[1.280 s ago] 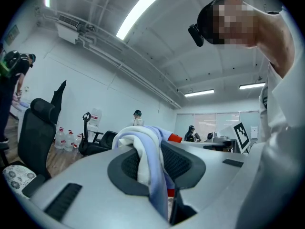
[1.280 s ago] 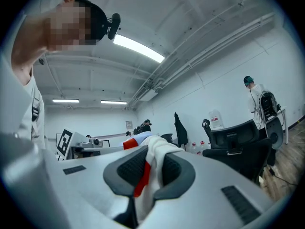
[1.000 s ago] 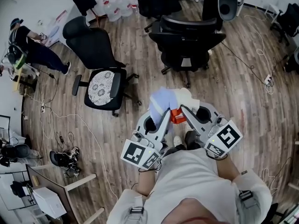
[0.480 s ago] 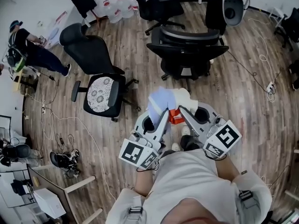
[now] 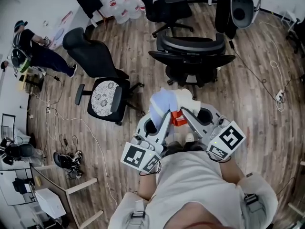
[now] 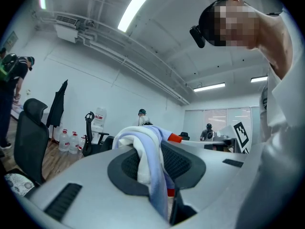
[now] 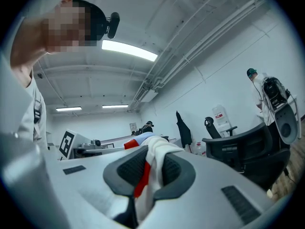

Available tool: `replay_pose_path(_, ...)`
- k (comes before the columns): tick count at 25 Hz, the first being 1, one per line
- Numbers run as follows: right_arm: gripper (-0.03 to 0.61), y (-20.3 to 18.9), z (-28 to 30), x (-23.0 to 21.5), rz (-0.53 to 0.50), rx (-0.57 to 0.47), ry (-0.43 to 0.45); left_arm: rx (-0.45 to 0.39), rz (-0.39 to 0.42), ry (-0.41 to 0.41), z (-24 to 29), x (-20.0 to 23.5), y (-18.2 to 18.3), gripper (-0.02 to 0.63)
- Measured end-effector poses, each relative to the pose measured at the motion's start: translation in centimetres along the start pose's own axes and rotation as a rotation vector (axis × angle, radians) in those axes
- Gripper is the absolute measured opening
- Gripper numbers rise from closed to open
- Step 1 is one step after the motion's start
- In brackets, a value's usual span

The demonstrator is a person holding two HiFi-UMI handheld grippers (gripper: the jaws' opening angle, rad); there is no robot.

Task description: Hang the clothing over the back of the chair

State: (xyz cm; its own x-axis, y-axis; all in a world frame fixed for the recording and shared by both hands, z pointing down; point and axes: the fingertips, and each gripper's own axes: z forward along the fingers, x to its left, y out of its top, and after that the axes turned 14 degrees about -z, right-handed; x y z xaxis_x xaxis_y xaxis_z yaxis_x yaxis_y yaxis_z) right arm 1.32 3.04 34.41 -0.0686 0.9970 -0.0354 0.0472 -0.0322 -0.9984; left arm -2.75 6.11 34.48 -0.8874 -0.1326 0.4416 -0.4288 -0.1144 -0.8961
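Note:
Both grippers hold one bunched garment (image 5: 167, 102), white and pale blue with a red part, in front of my chest. My left gripper (image 5: 166, 114) is shut on its blue and white fold (image 6: 148, 159). From the other side, my right gripper (image 5: 185, 113) is shut on its white and red fold (image 7: 151, 168). Both point level. A black office chair (image 5: 193, 51) stands just beyond the garment, its curved back (image 5: 191, 43) on the far side of the seat. That same chair (image 7: 245, 154) shows at the right of the right gripper view.
To the left stands a second black chair with a white patterned cushion (image 5: 106, 97), and a third chair (image 5: 164, 6) is farther back. Water bottles (image 5: 119, 11) line the wall. A person (image 5: 35, 51) stands far left. Cables (image 5: 274, 75) and shoes (image 5: 66, 161) lie on the wooden floor.
Both grippers have travelled together with the garment across the room. The black chair ahead has shifted slightly lower and right in the head view. The grips look unchanged.

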Motion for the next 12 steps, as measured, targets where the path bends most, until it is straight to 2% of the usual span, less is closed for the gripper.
replay_pose_path(7,0.046,0.0,1.2,-1.1,0.002,-0.002,0.026,-0.013,0.006,0.022,0.9,1.1,0.6,0.087)
replay_pose_path(12,0.046,-0.4,3.7,-2.2,0.001,0.008,0.026,-0.019,-0.002,0.021,1.7,3.5,1.4,0.087)
